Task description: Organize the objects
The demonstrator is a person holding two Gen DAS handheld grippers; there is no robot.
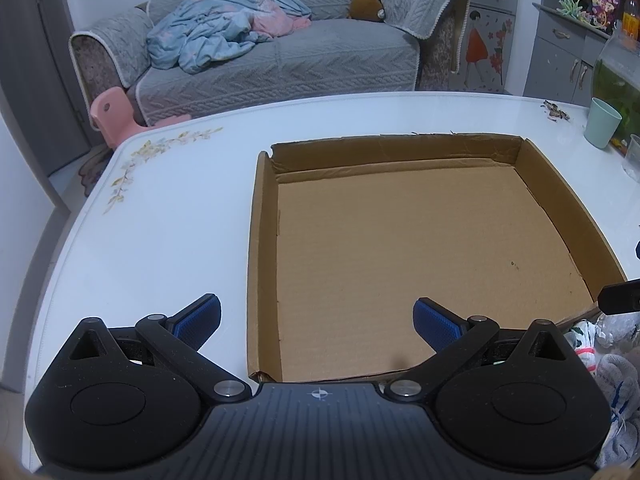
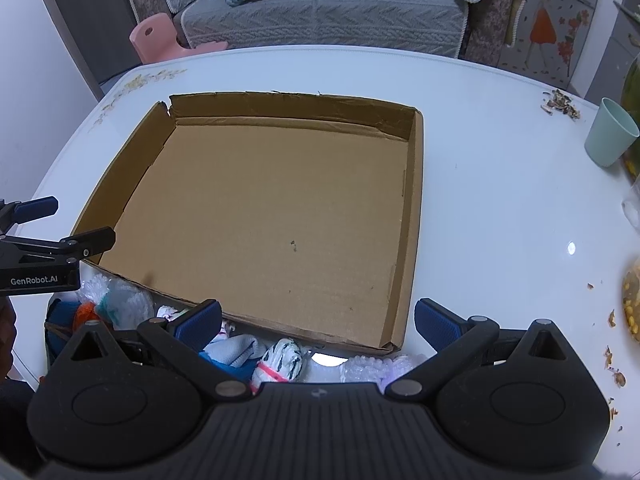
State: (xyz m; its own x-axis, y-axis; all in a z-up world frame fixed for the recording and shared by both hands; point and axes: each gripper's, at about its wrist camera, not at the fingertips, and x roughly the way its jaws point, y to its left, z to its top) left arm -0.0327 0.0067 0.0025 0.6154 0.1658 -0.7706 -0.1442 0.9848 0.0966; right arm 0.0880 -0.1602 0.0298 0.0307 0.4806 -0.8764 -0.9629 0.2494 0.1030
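Note:
A shallow cardboard tray (image 1: 260, 240) (image 2: 414, 208) with nothing in it lies on the white table. Rolled socks and small cloth bundles lie in a heap along its near edge: a white and black striped roll (image 2: 282, 360), a pale blue one (image 2: 236, 350), a white and teal one (image 2: 120, 304); the heap (image 1: 612, 360) shows at the right in the left wrist view. My left gripper (image 1: 316, 318) is open above the tray's near left corner, also seen from the side (image 2: 72, 224). My right gripper (image 2: 318, 318) is open above the socks, holding nothing.
A pale green cup (image 2: 610, 132) (image 1: 602, 122) stands at the table's far right beside scattered shell scraps (image 2: 560, 106). More crumbs (image 2: 612, 356) lie along the right edge. A grey sofa (image 1: 280, 48) and pink stool (image 1: 116, 112) are beyond the table.

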